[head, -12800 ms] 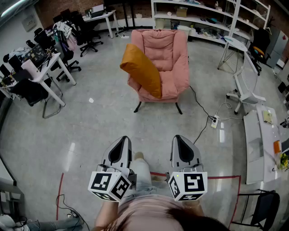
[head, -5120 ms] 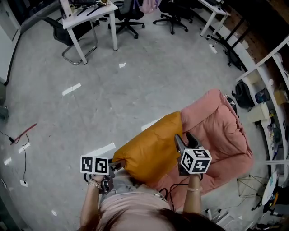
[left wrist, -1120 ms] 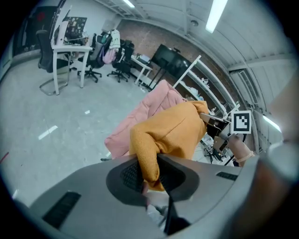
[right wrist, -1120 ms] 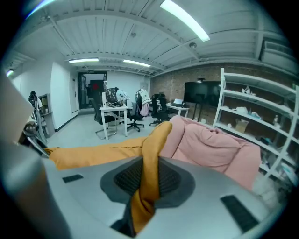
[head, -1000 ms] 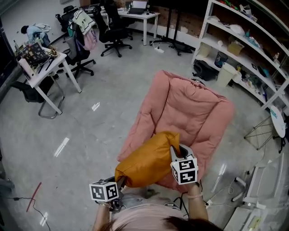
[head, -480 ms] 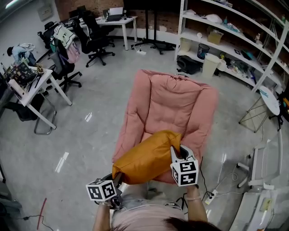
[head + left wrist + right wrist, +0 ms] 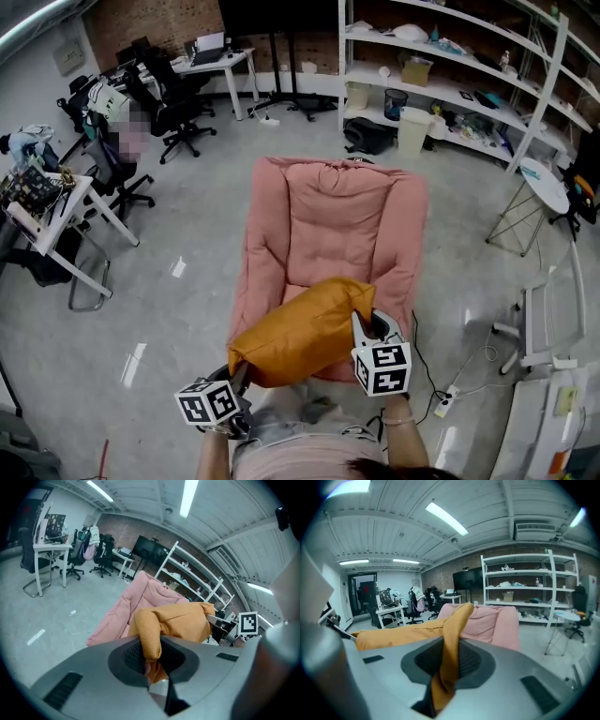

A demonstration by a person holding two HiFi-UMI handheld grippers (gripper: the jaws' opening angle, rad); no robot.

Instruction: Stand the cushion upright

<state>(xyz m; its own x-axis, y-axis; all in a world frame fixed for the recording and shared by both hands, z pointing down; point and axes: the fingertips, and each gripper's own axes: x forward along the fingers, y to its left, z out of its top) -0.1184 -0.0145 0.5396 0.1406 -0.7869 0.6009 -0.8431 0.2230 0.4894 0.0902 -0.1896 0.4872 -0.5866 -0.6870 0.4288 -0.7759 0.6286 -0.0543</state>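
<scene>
An orange cushion hangs lengthwise between my two grippers, just above the front edge of the pink armchair. My left gripper is shut on its left corner, where orange fabric is pinched between the left gripper's pads. My right gripper is shut on the right corner; a fold of the cushion runs down between the right gripper's pads. The cushion lies roughly level, tilted up toward the right. The armchair stands straight ahead.
Desks with office chairs fill the left side and the far left. White shelving lines the back wall. A small round table and a white frame stand at the right. A power strip with cable lies on the floor.
The cushion, once leaning on the armchair's arm, is now held by both grippers. Over the last second they carried it round to the chair's front and a little higher.
</scene>
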